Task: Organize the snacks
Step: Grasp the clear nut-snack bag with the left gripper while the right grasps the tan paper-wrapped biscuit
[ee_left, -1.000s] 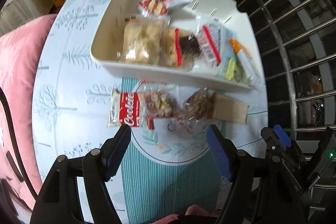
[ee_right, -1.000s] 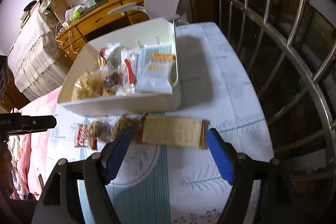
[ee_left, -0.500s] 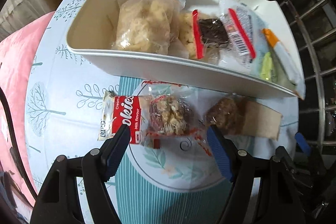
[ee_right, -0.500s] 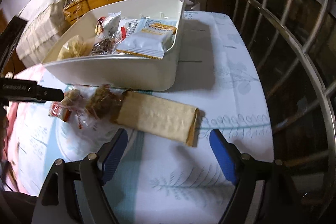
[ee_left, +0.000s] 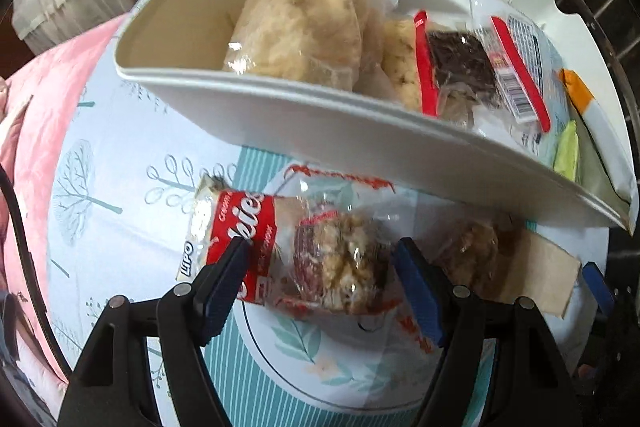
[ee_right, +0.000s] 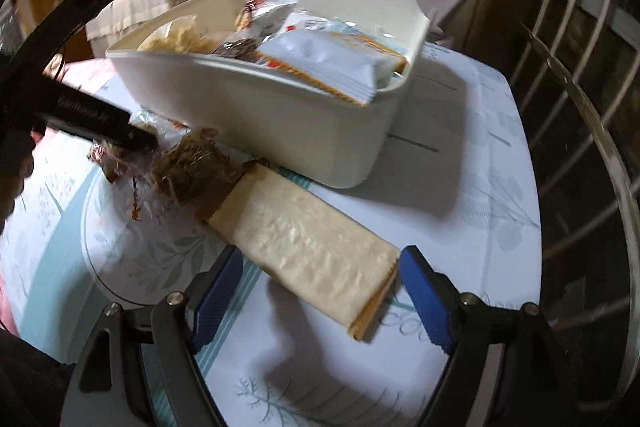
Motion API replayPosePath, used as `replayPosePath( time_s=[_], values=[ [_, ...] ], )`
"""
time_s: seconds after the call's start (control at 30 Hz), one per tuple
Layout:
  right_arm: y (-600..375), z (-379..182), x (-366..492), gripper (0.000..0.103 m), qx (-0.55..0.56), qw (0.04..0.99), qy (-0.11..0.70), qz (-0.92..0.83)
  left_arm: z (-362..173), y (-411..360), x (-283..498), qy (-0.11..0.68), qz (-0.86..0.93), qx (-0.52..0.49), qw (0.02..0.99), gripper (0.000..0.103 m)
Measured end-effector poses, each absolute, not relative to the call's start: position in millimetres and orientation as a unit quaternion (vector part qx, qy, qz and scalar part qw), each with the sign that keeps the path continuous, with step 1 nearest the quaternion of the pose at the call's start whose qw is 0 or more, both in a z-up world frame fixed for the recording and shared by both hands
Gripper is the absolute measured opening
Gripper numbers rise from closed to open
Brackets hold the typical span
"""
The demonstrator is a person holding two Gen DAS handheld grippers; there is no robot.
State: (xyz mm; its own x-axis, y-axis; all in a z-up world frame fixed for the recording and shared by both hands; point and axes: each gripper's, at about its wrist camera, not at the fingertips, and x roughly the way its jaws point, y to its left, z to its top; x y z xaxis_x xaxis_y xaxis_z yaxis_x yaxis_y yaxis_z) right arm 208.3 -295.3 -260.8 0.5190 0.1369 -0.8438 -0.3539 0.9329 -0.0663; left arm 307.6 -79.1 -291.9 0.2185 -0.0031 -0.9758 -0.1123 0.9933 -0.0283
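Change: over the last second both grippers have been brought lower and closer to the loose snacks, which now lie between the fingers; pickups are judged imminent.
Left gripper [ee_left: 322,259]: fingers are spread wide, nothing is held; the clear cookie bag [ee_left: 340,263] is straddled, and the left fingertip [ee_left: 236,259] overlaps the red cookie packet [ee_left: 236,231]; contact cannot be told.
Right gripper [ee_right: 320,275]: fingers are spread wide and nothing is pinched; the tan cracker pack [ee_right: 308,247] is framed between them on the tablecloth [ee_right: 460,227].
Middle: a brown cookie bag [ee_right: 192,163] is seen left of the cracker pack, touching it.
Far: the white bin [ee_right: 280,123], just beyond the loose snacks, is already filled with several packets; four items are judged left to load.
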Motion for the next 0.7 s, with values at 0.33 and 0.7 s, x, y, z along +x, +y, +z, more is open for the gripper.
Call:
replayPosePath(
  time_s=[0.33,0.7],
  values=[
    [-278.2,-273.7,212.6,0.091,-0.155,0.859,0.458,0.169,-291.2,-97.5,307.3,0.619,0.043,-0.033,0.783,0.053],
    [-276.6,-278.0,215.1,0.095,-0.171,0.853,0.463,0.171,-286.4,-105.6,287.9,0.627,0.040,-0.045,0.777,0.047]
  ],
)
